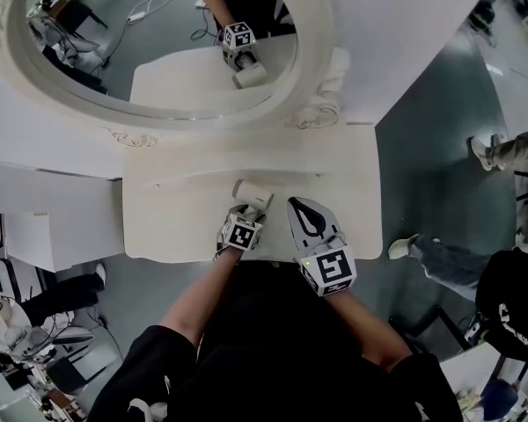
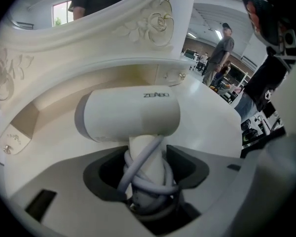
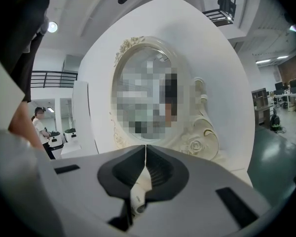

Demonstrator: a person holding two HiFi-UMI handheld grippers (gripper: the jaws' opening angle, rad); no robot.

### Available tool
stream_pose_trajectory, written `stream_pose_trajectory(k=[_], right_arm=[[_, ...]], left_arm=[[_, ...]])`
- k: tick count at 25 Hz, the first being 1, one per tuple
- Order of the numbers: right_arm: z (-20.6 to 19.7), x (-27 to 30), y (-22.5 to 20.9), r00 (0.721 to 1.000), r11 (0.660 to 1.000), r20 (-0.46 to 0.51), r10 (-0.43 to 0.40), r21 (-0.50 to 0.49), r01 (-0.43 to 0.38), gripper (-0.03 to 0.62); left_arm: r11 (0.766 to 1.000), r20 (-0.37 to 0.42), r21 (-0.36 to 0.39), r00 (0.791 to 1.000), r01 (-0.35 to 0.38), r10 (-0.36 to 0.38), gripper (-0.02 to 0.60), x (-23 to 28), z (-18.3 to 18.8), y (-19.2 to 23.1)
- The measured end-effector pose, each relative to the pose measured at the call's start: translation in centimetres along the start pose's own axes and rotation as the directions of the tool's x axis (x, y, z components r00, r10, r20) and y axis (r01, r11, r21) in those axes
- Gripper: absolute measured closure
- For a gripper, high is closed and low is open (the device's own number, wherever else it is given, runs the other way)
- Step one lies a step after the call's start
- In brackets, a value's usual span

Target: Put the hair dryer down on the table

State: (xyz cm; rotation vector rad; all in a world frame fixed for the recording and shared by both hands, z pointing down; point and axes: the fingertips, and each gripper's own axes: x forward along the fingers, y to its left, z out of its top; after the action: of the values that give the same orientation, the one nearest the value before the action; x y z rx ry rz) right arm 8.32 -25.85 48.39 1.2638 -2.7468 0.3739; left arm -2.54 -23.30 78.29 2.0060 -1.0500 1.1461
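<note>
Below me, the head view shows a white dressing table with a big oval mirror in a carved frame standing at its back. Both of my grippers are over the table's near edge. The mirror throws back a second marker cube and white barrel, which neither gripper view offers.

The hair dryer is white, and from above only its stubby barrel shows, lying across the tabletop just ahead of the left gripper. I cannot tell from above whether the barrel rests on the surface. The left gripper view fills in the rest: the hair dryer stands up out of the left gripper handle-first, with the jaws set fairly wide and closed around the handle, holding it. The barrel sits crosswise above them, over the pale tabletop.

The right gripper sits just to the right of the dryer, apart from it. Its own view faces the mirror — the right gripper has its jaw tips pressed together, gripping nothing.

Smallest of all, a pale cord coils round the handle — seen only from the left gripper.
</note>
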Motion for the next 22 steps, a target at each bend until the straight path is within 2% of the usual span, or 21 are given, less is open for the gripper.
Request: stream_pose_trajectory(k=[9, 12, 16, 22], right_arm=[[0.0, 0.2, 0.2, 1.000, 1.000, 0.002, 0.000, 0.003, 0.000, 0.574], [-0.1, 0.2, 0.4, 1.000, 1.000, 0.002, 0.000, 0.005, -0.001, 0.574], [-0.5, 0.2, 0.5, 1.000, 1.000, -0.005, 0.004, 0.001, -0.004, 0.574], [-0.5, 0.2, 0.9, 1.000, 1.000, -0.004, 0.000, -0.005, 0.000, 0.574]], left_arm=[[1.000, -0.008, -0.011, 1.000, -0.021, 0.021, 0.313, -0.2, 0.2, 0.2], [1.000, -0.005, -0.024, 1.000, -0.017, 0.017, 0.291, -0.2, 0.2, 0.5], [1.000, 0.017, 0.001, 1.000, 0.001, -0.001, 0.275, -0.2, 0.5, 0.4], [0.999, 0.067, -0.036, 0.997, 0.029, -0.026, 0.265, -2.1, 1.2, 0.1]])
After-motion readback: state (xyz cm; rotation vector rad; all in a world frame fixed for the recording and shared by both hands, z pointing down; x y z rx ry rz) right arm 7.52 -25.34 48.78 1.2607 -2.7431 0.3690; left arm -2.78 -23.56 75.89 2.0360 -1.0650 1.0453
